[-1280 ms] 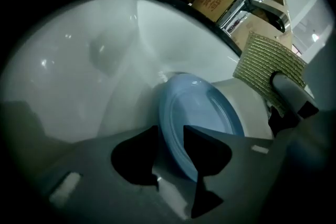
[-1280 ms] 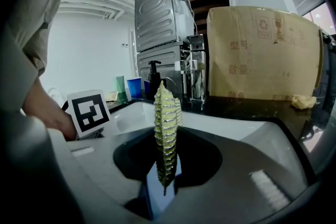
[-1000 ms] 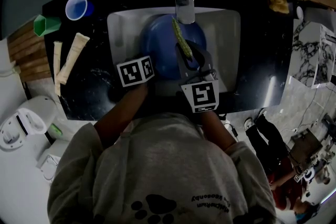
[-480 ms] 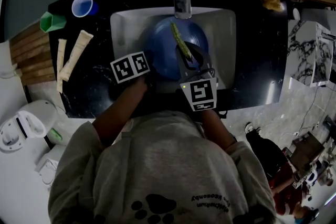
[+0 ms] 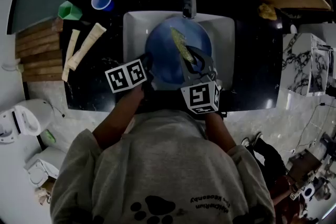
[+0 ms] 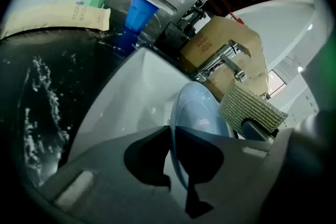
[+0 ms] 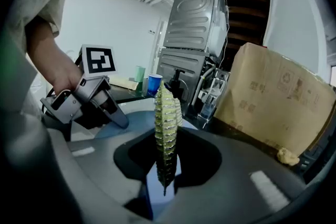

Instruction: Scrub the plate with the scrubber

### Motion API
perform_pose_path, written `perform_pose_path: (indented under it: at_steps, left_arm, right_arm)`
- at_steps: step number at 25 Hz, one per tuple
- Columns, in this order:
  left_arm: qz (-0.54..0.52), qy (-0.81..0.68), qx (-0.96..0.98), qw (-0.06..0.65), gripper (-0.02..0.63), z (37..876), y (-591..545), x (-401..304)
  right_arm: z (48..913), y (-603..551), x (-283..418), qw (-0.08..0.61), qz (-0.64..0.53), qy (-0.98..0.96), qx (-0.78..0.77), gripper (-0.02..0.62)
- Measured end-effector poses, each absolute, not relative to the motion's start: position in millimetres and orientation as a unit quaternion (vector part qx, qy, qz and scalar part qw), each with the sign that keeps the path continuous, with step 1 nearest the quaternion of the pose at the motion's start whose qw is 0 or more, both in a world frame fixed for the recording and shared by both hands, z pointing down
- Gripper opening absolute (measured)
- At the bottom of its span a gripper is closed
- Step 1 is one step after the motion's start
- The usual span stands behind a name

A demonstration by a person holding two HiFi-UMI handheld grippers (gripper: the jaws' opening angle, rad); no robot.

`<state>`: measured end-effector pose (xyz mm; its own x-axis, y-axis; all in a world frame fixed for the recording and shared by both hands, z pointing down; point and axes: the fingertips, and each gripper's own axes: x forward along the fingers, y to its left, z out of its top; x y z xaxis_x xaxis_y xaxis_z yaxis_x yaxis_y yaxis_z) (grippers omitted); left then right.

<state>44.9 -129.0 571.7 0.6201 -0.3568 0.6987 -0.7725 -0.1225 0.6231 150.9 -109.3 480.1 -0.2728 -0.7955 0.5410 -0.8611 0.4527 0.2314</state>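
- Plate [image 5: 170,55]: the blue one sits in the white sink [image 5: 131,29]. A second ago my left hand-held gripper [image 5: 148,64] stood wide beside it. Its jaws have just been closing and are now pinched on the near rim.
- With that grip, the plate looks tipped up off the basin and steadied, so I judge scrubbing can begin.
- My right hand-held gripper [image 5: 192,58] is clamped on the green scrubber [image 5: 181,42], edge-up between its jaws as before and over the plate's face. Whether it touches the plate, I cannot tell.
- Count: one plate, one scrubber, one tap [image 5: 189,0].
- On the black table [image 5: 252,60]: two cups, a blue cup [image 5: 102,0] and a green cup [image 5: 69,10]; two pale tubes [image 5: 89,44]; one yellowish lump [image 5: 266,10].
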Motion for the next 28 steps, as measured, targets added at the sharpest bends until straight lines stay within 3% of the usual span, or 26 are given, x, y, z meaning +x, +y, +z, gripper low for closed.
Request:
perform_pose_path:
  at_steps: [24,28]
  left_arm:
    - [0.095,-0.476,0.765,0.423,0.020,483,-127,-65]
    - [0.090,-0.475,0.767,0.421,0.020,484,-124,-79]
  right_arm:
    - [413,-116,59,0.323,-0.098,-0.819,0.465,0.072]
    - [413,-120,27,0.363,-0.155,-0.808,0.438,0.071]
